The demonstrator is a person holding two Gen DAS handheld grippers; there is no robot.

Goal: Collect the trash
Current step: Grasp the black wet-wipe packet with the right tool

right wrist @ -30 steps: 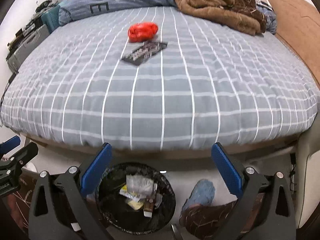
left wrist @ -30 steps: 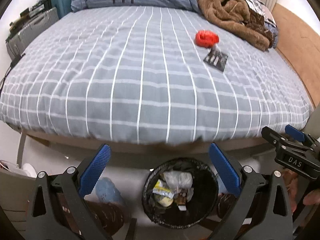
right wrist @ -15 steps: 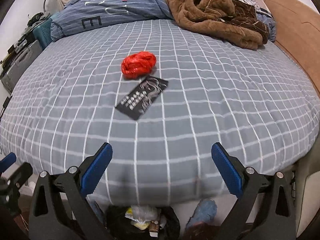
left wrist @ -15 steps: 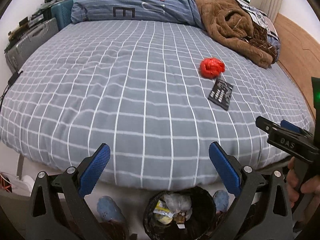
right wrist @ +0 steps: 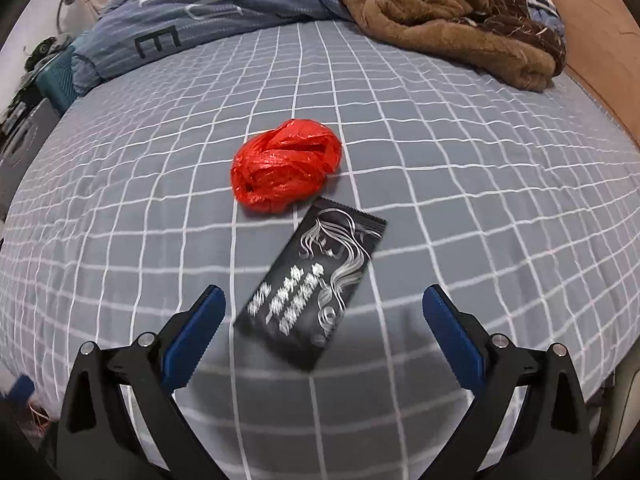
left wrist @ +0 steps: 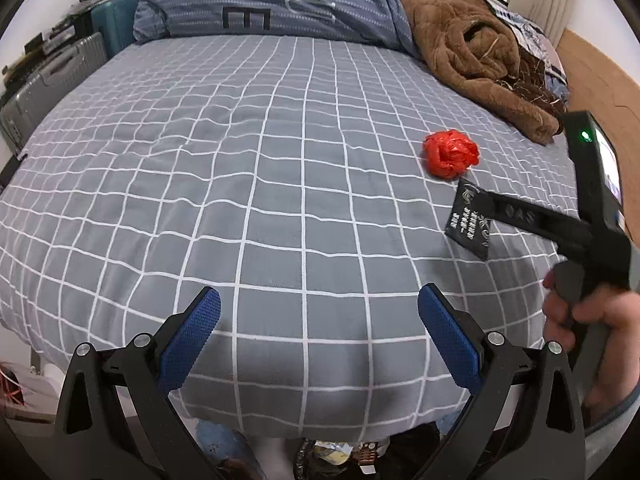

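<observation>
The right claw, spread wide and empty, should straddle the flat black wrapper on the bed, pinching its edge.

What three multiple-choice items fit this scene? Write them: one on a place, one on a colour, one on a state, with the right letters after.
1. Where does the black packet lie?
A. On the bed, just in front of the crumpled bag
B. Under the brown blanket
C. On the floor

2. What colour is the crumpled bag?
A. Blue
B. Red
C. White

3. How does the right gripper stand?
A. Shut on the packet
B. Shut on the bag
C. Open, holding nothing

Key:
1 A, since the packet rests on the checked sheet, its far corner close to the bag.
2 B, since the plastic shows bright red in both views.
3 C, since its blue pads stand wide apart on either side of the packet, with grey sheet showing between each pad and it.
</observation>
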